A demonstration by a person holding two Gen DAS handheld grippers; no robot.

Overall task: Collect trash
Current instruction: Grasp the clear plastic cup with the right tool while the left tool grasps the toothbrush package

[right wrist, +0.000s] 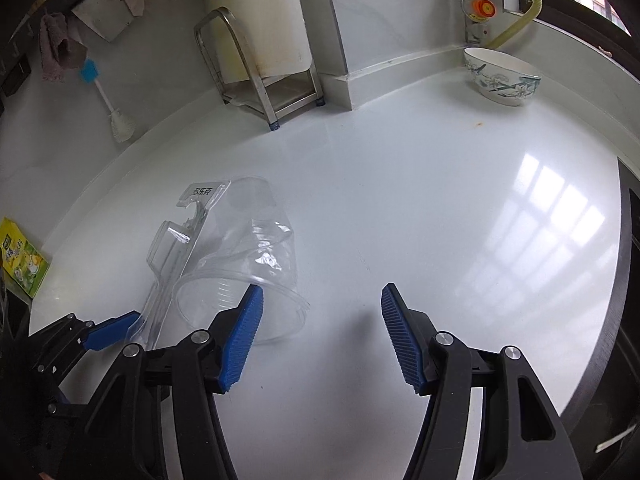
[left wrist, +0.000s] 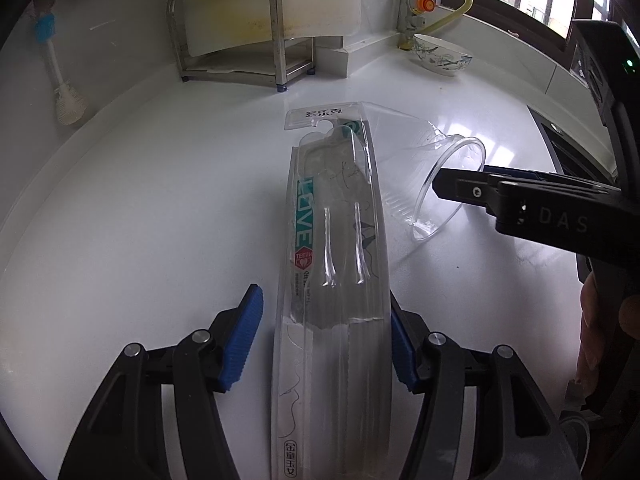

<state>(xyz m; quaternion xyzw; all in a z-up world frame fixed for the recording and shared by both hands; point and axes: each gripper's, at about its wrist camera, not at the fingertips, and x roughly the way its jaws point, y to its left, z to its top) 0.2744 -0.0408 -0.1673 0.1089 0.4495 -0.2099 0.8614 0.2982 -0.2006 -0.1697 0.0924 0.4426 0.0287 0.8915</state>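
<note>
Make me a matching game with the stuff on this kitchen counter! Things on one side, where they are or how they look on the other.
Things:
1. toothbrush package
2. plastic cup
3. bowl
4. bottle brush

Descriptions:
A. hanging on the wall
B. lying on its side, see-through
C. between the pads of the left tool
D. flower pattern, standing near the yellow hose

Pairs: 1-C, 2-B, 3-D, 4-A

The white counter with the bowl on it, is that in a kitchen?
Most likely a kitchen, yes. The white counter holds a flowered bowl near a yellow gas hose with a valve, and a dish brush hangs on the wall beside a metal rack.
</note>
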